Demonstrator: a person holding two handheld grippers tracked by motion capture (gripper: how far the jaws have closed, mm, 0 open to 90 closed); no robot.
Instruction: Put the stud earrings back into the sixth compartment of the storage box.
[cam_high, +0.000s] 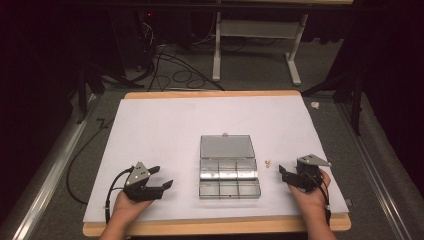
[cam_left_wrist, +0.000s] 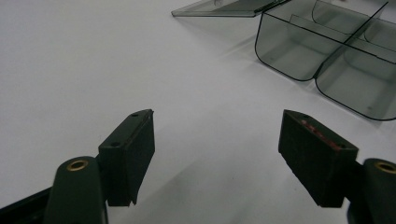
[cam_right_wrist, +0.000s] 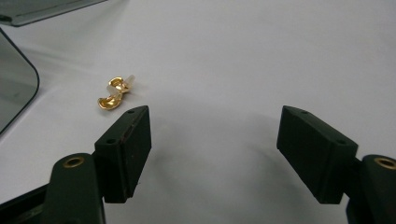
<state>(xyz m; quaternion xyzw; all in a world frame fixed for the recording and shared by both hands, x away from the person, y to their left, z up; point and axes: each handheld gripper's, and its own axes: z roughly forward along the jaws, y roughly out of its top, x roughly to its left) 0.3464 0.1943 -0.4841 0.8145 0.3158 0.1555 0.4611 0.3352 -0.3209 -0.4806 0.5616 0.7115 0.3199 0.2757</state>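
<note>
Two black jaws of the right gripper (cam_right_wrist: 215, 154) rose at the bottom of the right gripper view, spread wide apart with nothing between them. Just beyond its left-hand jaw lay a small gold piece (cam_right_wrist: 113, 93) on the white sheet (cam_right_wrist: 243, 56), untouched and a little off to one side of the gap. From above, that gold piece (cam_high: 268, 163) sat between the right gripper (cam_high: 286, 176) and the clear compartment box (cam_high: 229, 181), just beside the box's right wall. The box stood near the middle of the white sheet (cam_high: 165, 130), its lid (cam_high: 226, 146) swung back and lying flat on the far side; its six compartments looked bare as far as could be told.

Farther out, the left gripper (cam_high: 164, 178) was held in a hand well to the left of the box, jaws also spread with nothing between them. In the left gripper view the jaws of the left gripper (cam_left_wrist: 217, 149) framed bare sheet, with the box's rounded compartments (cam_left_wrist: 327, 60) ahead to the upper right.
</note>
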